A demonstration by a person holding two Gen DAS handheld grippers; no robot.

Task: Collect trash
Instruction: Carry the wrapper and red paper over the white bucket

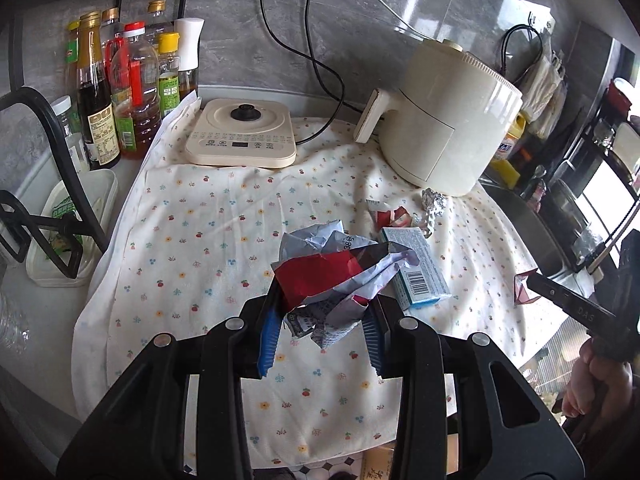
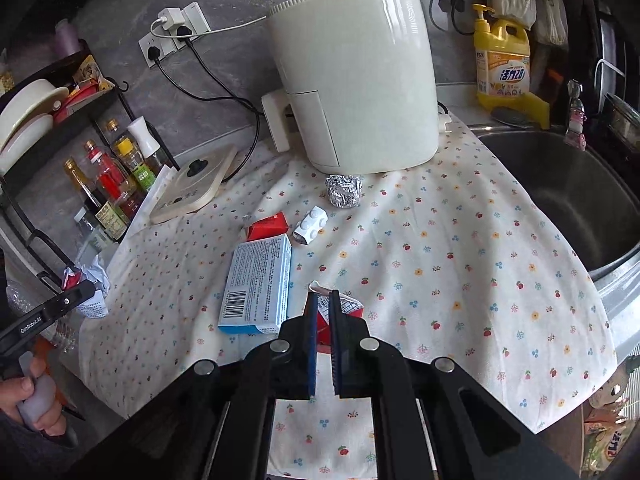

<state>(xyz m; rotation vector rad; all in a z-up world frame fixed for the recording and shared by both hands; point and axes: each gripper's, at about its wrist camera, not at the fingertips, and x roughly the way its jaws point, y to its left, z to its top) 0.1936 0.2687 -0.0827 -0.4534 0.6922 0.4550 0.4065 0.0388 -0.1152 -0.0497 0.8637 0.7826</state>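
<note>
Crumpled wrapper (image 1: pixel 332 276) sits gripped between left fingers (image 1: pixel 269 336); right fingers (image 2: pixel 311 344) pinch red carton (image 2: pixel 340 312).

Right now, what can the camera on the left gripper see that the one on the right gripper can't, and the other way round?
Only the left wrist view shows the left gripper clamped on a crumpled wrapper seen from above.

Only the right wrist view shows the sink, the yellow detergent bottle, and the right gripper pinching a small red packet.

Both show the air fryer, foil ball, blue box and floral cloth.
</note>
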